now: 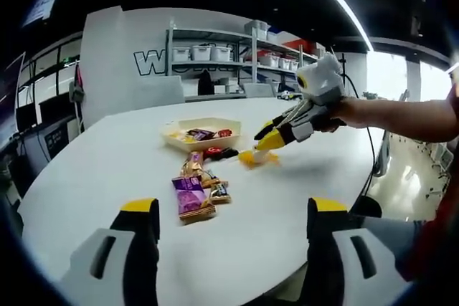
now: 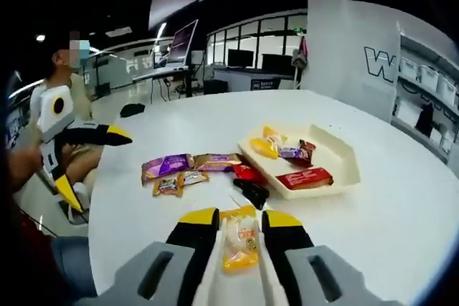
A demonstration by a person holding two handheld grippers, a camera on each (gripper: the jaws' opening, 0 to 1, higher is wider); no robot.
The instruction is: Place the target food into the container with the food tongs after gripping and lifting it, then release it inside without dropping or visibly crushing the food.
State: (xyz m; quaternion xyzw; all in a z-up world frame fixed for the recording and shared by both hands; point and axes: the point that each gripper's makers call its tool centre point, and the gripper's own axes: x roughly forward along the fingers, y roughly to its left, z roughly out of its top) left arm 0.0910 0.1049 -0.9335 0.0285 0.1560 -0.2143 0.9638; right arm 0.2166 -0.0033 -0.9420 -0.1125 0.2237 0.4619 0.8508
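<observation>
At six o'clock from the tray [image 2: 344, 154], the right hand-held gripper [image 2: 242, 228] is clasping a yellow packet [image 2: 240, 241] low over the tabletop [image 2: 401, 220]; lifting and placing remain. The left hand-held gripper [image 1: 228, 214] is hanging released.

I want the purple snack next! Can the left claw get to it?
Probably yes. The left claw is open and holds nothing, and the purple snack lies on bare table just ahead, with nothing between them.
</observation>
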